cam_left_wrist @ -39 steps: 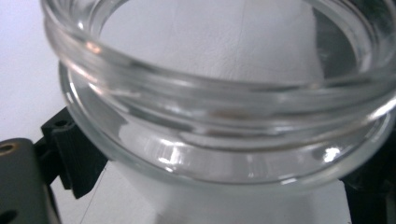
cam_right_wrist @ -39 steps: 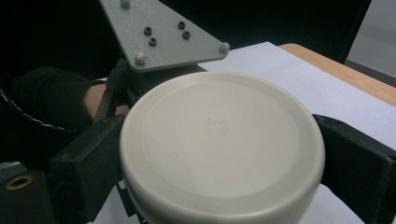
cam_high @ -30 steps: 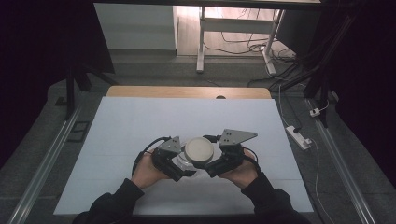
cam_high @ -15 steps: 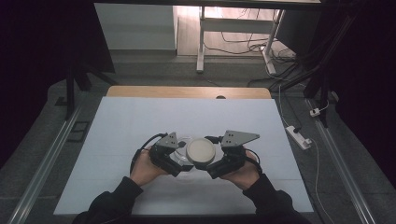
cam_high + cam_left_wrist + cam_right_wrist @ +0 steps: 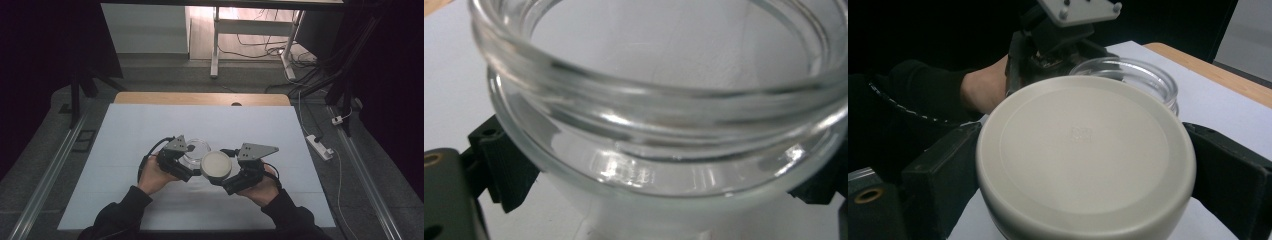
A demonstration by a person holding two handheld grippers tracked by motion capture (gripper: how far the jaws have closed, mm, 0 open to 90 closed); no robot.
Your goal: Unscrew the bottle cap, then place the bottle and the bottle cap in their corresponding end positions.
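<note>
A clear glass jar (image 5: 196, 148) stands with its mouth uncovered just left of the mat's middle, and my left gripper (image 5: 188, 160) is shut on it. In the left gripper view the jar's threaded rim (image 5: 659, 100) looms close, with a black jaw on either side of the glass. My right gripper (image 5: 222, 176) is shut on a round cream lid (image 5: 216, 166), held flat side up, just right of and nearer than the jar. In the right gripper view the lid (image 5: 1083, 160) sits between the two jaws, with the jar (image 5: 1135, 75) and the left gripper (image 5: 1058, 35) behind it.
A white mat (image 5: 150, 125) covers the table, whose wooden far edge (image 5: 200, 98) shows beyond it. A power strip (image 5: 320, 146) lies on the floor at the right. Desk legs and cables stand past the table's far end.
The lid was on the jar between both grippers. It has come off in the right gripper, shifted right and nearer, and the jar's mouth now shows uncovered in the left gripper.
</note>
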